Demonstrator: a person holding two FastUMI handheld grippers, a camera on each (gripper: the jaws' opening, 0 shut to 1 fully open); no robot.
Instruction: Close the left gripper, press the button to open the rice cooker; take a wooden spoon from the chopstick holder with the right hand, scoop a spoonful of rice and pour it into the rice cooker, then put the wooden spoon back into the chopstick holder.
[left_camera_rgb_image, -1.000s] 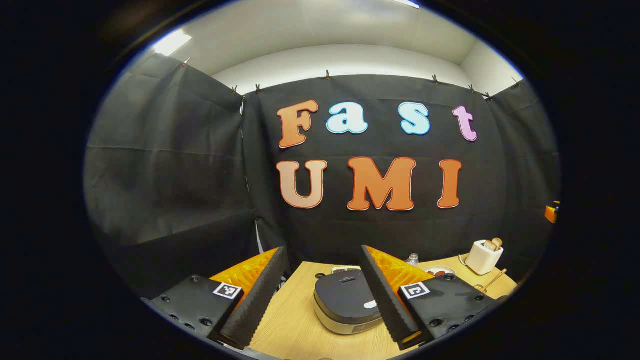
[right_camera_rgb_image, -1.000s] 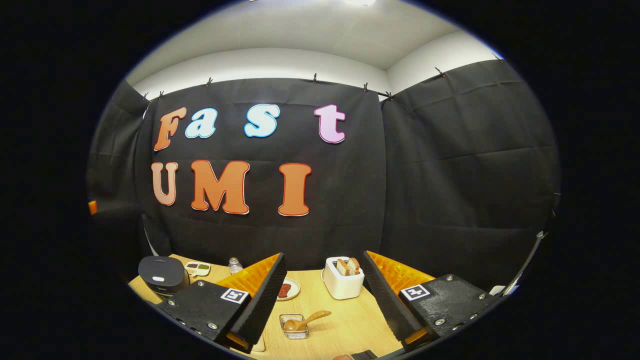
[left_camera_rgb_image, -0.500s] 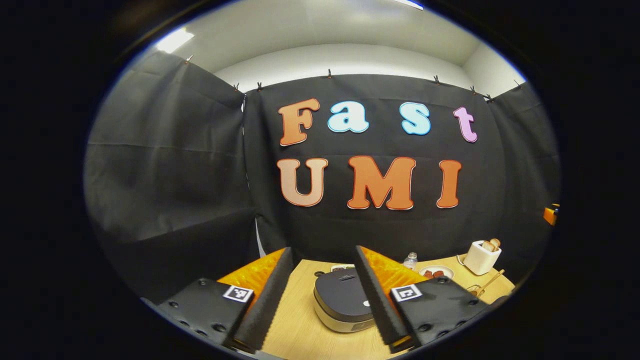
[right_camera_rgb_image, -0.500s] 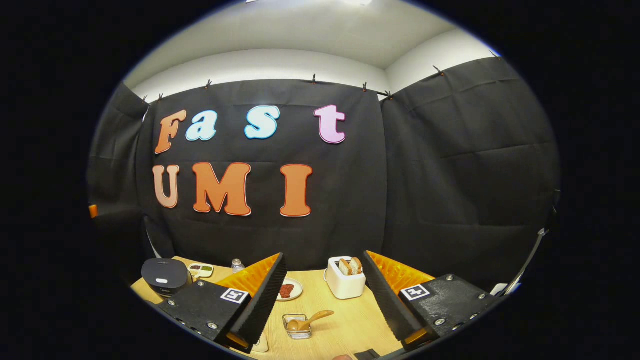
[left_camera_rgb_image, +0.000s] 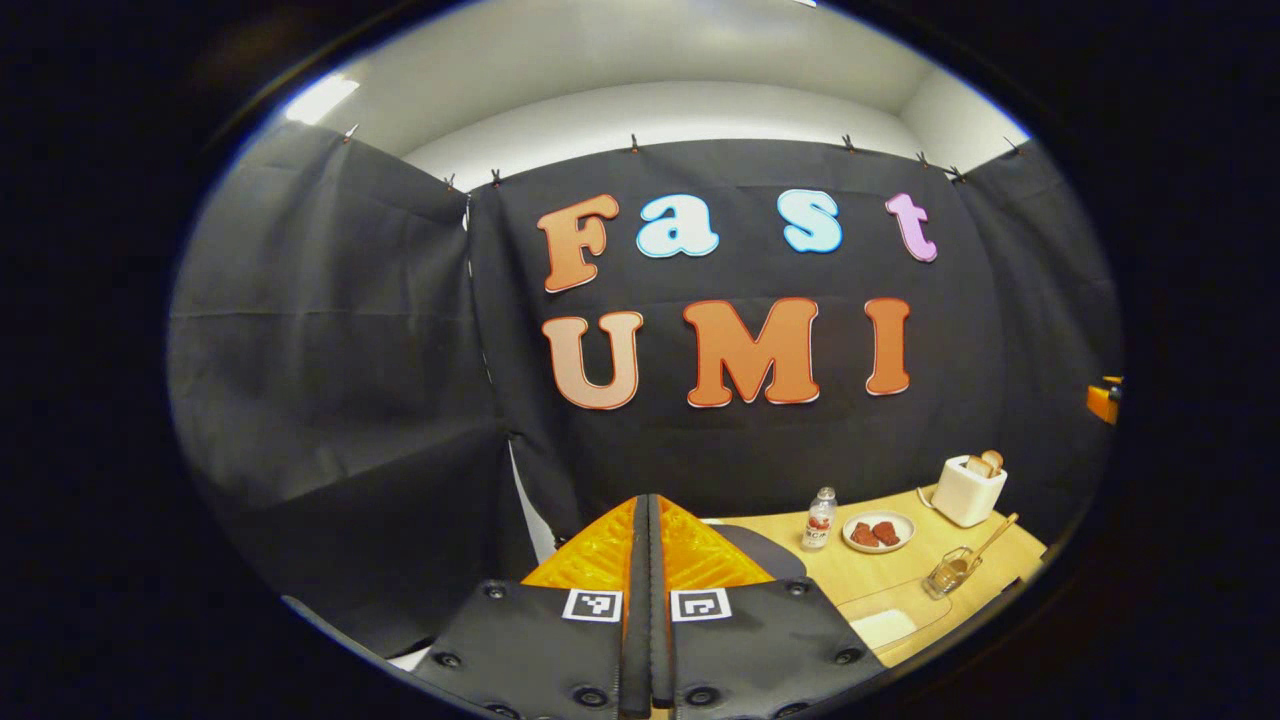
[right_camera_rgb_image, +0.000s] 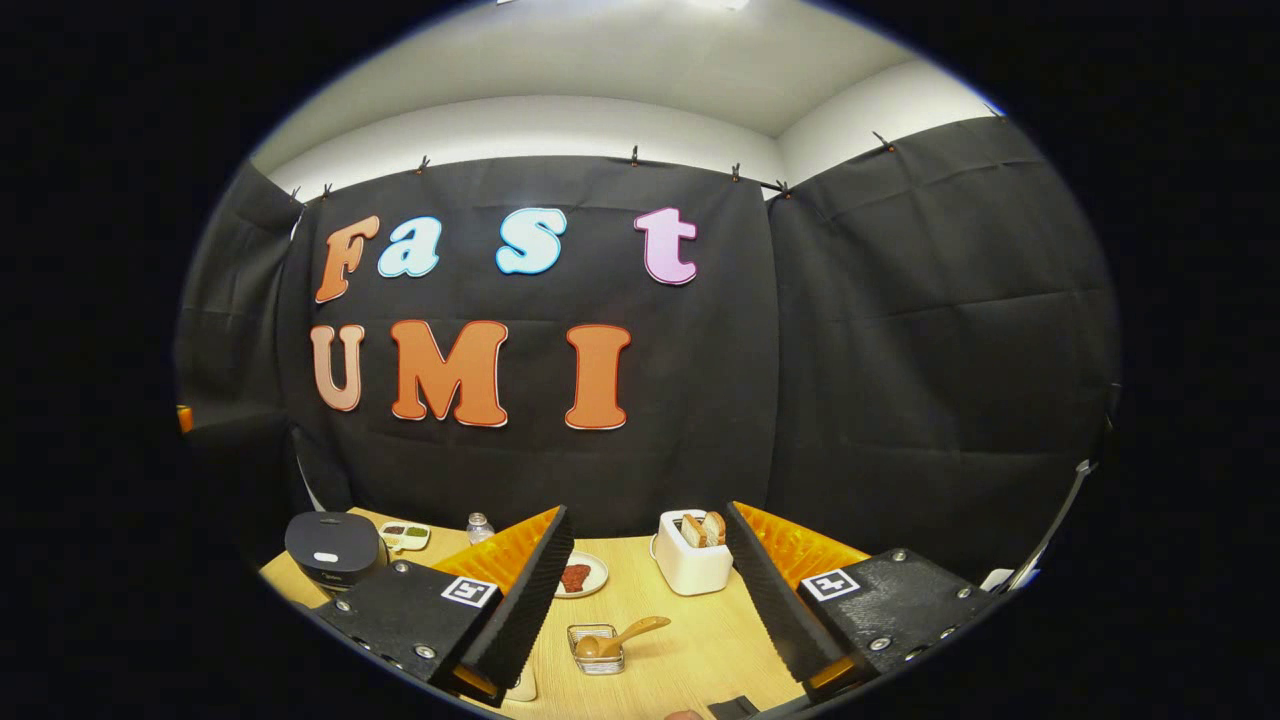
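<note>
Left claw (left_camera_rgb_image: 648, 600) pressed together on nothing, right claw (right_camera_rgb_image: 640, 590) spread wide apart over the table (right_camera_rgb_image: 690, 640).

Just behind the left claw's joined fingers (left_camera_rgb_image: 690, 545), mostly hidden, a dark rounded edge of the rice cooker (left_camera_rgb_image: 775, 555); off to that claw's right, a small bottle (left_camera_rgb_image: 820, 518), a plate of red pieces (left_camera_rgb_image: 877, 531), a white toaster (left_camera_rgb_image: 968, 490) and a clear holder with the wooden spoon (left_camera_rgb_image: 993, 545) leaning in it. Between the right claw's spread fingers, low and near, the holder (right_camera_rgb_image: 596, 650) with the spoon's bowl resting inside, handle tilted up to the right; toaster beyond it, rice cooker lid down far to that claw's left.
</note>
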